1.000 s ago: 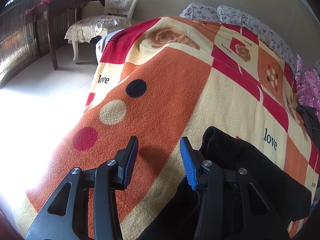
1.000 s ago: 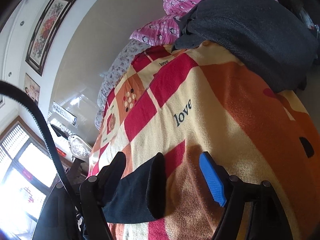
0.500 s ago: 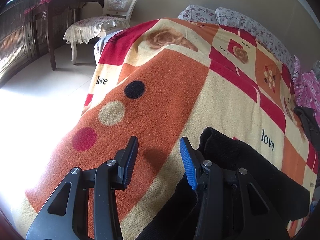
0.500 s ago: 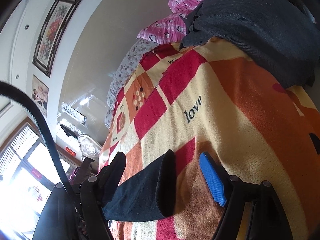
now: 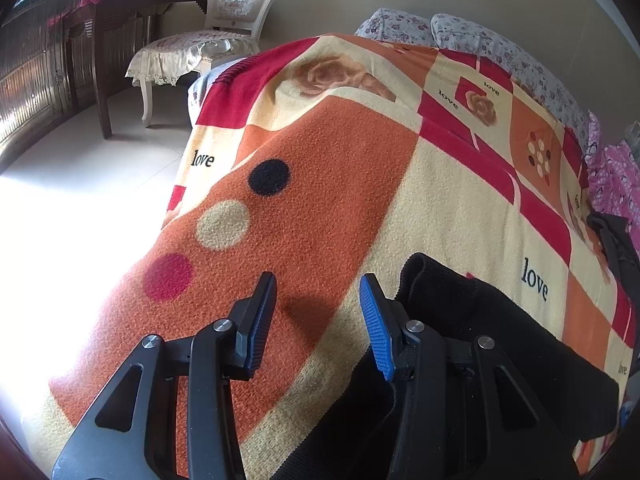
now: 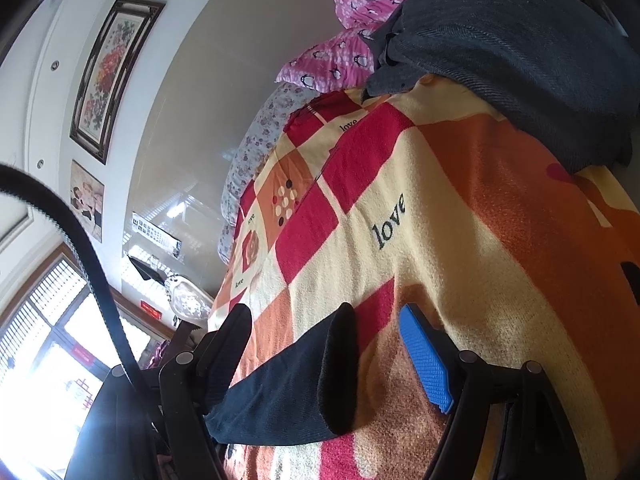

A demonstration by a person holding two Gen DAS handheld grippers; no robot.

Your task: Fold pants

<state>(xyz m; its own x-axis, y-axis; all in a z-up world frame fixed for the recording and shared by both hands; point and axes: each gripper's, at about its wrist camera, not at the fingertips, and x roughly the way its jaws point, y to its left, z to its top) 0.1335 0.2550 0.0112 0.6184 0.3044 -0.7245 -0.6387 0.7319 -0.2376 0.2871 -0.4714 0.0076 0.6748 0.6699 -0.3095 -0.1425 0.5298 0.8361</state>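
Between right hand-held gripper (image 6: 324, 344) jaws, pants (image 6: 288, 392); ungripped.

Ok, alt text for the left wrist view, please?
The open left gripper hovers over a patterned orange, cream and red blanket on a bed, with black pants lying just beside its blue-padded finger. A white chair stands behind on the pale floor.

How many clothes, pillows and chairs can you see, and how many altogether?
Clothes: 2, the black pants and the dark folded pile
Pillows: 2 flowery ones
Chairs: 1
Total: 5
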